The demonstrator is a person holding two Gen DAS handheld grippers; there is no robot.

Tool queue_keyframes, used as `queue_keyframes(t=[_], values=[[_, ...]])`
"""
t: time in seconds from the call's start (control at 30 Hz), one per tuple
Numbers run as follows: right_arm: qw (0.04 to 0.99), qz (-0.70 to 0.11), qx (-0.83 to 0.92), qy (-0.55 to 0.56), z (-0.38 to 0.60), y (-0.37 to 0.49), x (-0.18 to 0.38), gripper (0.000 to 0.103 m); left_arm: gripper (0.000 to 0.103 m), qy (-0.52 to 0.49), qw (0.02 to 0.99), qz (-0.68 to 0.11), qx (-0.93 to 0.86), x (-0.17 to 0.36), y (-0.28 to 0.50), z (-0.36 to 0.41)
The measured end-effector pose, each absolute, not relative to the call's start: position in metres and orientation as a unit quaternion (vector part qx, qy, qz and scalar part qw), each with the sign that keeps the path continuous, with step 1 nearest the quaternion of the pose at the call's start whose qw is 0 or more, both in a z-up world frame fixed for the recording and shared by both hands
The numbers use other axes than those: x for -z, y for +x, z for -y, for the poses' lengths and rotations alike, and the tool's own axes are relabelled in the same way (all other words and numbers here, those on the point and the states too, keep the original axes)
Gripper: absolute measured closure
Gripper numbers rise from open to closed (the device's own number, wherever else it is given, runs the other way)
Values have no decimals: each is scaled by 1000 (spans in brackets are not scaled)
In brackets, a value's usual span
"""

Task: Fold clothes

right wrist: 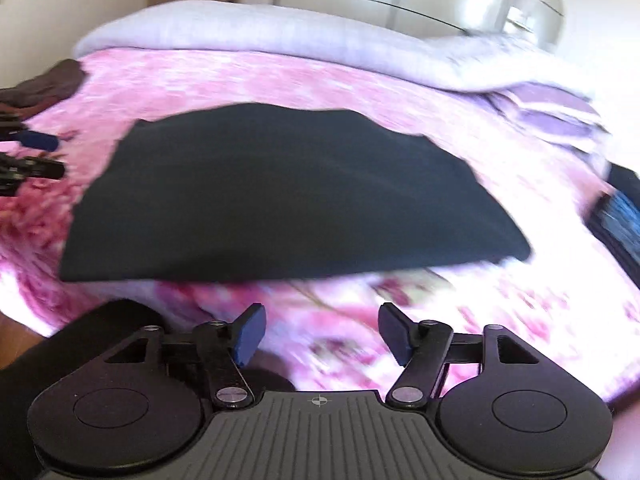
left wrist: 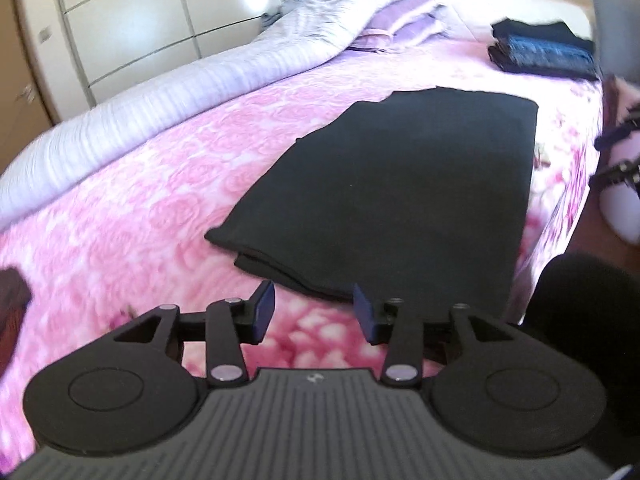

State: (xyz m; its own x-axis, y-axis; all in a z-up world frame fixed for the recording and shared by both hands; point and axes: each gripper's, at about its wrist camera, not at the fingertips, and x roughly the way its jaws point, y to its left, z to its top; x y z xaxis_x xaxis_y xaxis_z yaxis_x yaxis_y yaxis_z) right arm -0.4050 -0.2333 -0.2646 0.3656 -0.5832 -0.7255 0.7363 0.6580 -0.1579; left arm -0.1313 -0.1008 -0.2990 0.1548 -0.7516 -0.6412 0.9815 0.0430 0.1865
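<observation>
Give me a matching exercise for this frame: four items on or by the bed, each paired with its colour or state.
Items:
1. garment
2. bedspread
3. stack
4. left gripper

Descriptions:
A. pink floral
B. open, holding nothing
C. black, lying flat, partly folded
D. dark folded clothes at the far corner

Pairs: 1-C, 2-A, 3-D, 4-B

The right wrist view is smeared by motion blur — the pink bedspread [right wrist: 360, 80] loses its floral pattern and the black garment [right wrist: 280, 192] its edges. A dark stack [right wrist: 618, 216] at the bed's right edge is cut off by the frame. In the left wrist view a brown cloth [left wrist: 12, 296] is clipped at the left border, and the right gripper [left wrist: 618, 152] is blurred, mostly out of frame — its jaws unreadable there.
</observation>
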Motion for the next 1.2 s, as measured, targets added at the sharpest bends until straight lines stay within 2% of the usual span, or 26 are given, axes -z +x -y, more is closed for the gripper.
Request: queue_keyframes(t=[0.2,0.57,0.67,0.83,0.97,1.13,1.2], values=[[806,-394,421,134,224,-430,265,30,50,308,700,-195,614,301,-140,92],[807,-402,413,128,204,-423,270,30,43,318,708,-185,602,311,-138,71],[836,-397,371,75,187,-400,268,30,43,334,710,-160,599,312,-133,70],[875,-411,232,-107,140,-340,281,30,43,403,691,-89,594,316,-125,74],[858,-430,141,-244,113,-299,312,30,42,425,678,-67,596,320,-116,78],[823,-445,90,-342,105,-266,354,30,41,447,657,-45,606,329,-115,82],[820,-445,86,-351,109,-258,361,33,40,463,643,-29,609,336,-117,84]])
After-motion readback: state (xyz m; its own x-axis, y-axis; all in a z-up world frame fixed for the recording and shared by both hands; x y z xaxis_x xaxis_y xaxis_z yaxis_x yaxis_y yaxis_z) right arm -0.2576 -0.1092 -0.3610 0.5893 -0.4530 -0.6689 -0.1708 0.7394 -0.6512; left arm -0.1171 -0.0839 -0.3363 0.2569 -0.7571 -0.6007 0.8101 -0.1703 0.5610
